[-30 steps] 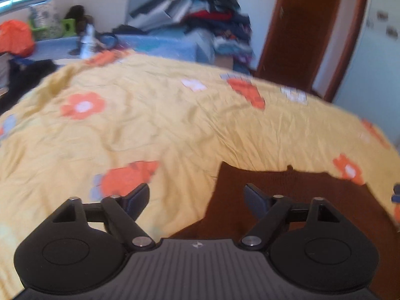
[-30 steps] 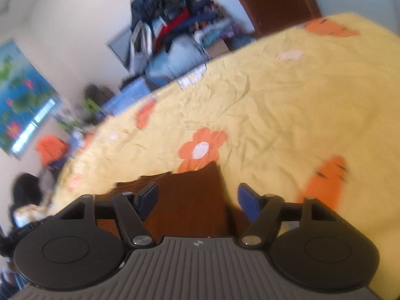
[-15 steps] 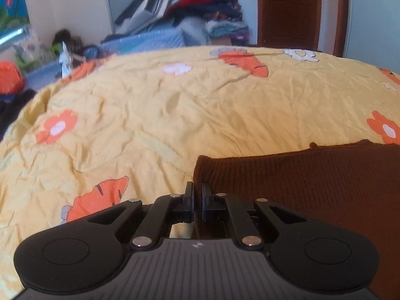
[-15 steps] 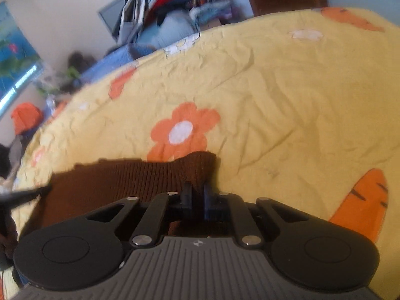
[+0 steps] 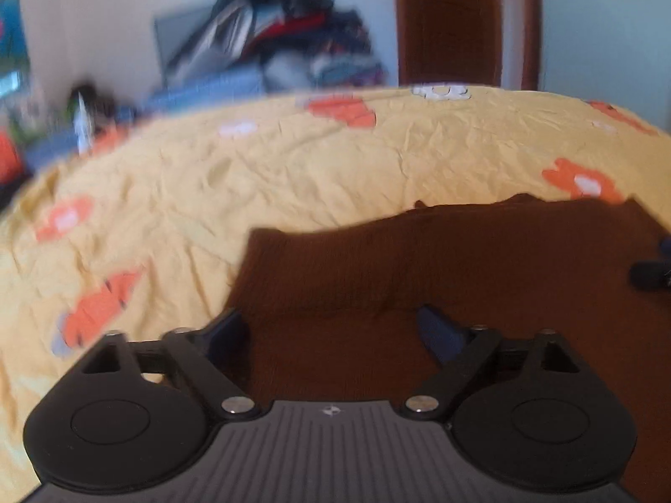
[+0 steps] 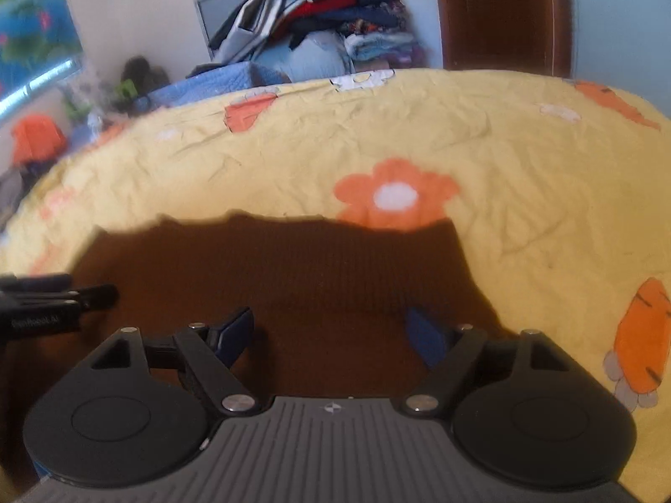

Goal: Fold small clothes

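Opening wide, both left gripper (image 5: 331,327) and right gripper (image 6: 331,329), pinching nothing, hovering over brown knit garment (image 6: 272,268); clothes pile (image 6: 310,12) looming at twelve o'clock beyond yellow bedspread (image 6: 524,193).

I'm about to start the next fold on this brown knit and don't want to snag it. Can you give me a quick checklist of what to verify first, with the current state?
1. Left gripper free of cloth: ok; jaws opening, nothing pinched, the brown knit garment lies beneath.
2. Right gripper free of cloth: ok; jaws opening, no fold pinched.
3. Garment lying flat on the yellow bedspread: ok in the part that shows; its near edge is hidden behind the grippers.
4. Far edge even: not ok, it looks wavy with small bumps.
5. Grippers apart from each other: ok, each shows only at the side of the other's view.
6. Fold layers aligned: cannot tell, blurred.
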A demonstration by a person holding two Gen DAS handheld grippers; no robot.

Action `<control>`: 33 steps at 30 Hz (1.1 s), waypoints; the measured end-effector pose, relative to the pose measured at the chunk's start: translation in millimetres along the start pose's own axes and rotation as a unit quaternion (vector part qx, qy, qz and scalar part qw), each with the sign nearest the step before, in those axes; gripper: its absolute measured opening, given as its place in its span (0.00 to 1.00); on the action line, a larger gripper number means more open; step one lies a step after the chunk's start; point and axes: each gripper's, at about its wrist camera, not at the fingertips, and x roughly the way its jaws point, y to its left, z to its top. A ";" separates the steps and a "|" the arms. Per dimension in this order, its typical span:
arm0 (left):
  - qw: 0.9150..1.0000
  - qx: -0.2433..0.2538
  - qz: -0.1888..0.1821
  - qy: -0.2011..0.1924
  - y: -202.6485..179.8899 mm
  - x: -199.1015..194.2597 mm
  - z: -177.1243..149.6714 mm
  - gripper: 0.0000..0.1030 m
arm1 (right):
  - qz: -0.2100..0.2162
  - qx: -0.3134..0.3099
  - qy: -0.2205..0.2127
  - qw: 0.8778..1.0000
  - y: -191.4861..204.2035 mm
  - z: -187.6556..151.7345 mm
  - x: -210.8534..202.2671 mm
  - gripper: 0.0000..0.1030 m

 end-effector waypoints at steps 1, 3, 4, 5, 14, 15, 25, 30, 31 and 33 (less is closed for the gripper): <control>1.000 -0.023 -0.015 0.010 8.4 1.4 1.1 0.91 | -0.005 -0.021 -0.007 1.000 -3.6 -8.4 -0.7 0.78; 0.998 -0.052 -0.027 0.021 18.0 5.6 2.2 0.97 | -0.007 -0.025 -0.017 0.999 -14.0 -16.0 -12.3 0.78; 0.998 -0.054 -0.029 0.024 18.2 7.5 3.6 1.00 | -0.006 -0.018 -0.022 1.000 -20.7 -18.3 -17.3 0.78; 0.998 -0.051 -0.027 0.025 16.5 8.7 5.1 1.00 | 0.002 -0.012 -0.028 1.000 -26.6 -20.3 -21.7 0.78; 0.998 -0.061 -0.024 0.021 16.7 6.6 4.6 1.00 | -0.041 -0.061 -0.011 0.997 0.9 -17.8 -6.3 0.91; 0.998 -0.060 -0.024 0.022 16.4 6.9 4.6 1.00 | -0.038 -0.059 -0.012 0.997 -1.3 -18.7 -7.4 0.91; 0.998 -0.060 -0.023 0.021 15.7 6.2 3.9 1.00 | -0.038 -0.058 -0.012 0.998 -2.4 -19.3 -7.5 0.91; 0.998 -0.060 -0.023 0.021 15.8 6.4 4.0 1.00 | -0.031 -0.049 -0.016 0.998 -5.4 -19.3 -9.7 0.91; 0.998 -0.060 -0.023 0.021 15.8 6.4 4.0 1.00 | -0.032 -0.050 -0.015 0.998 -4.9 -19.2 -9.5 0.91; 0.998 -0.060 -0.023 0.021 15.6 6.4 4.0 1.00 | -0.031 -0.049 -0.016 0.998 -5.4 -19.1 -9.7 0.91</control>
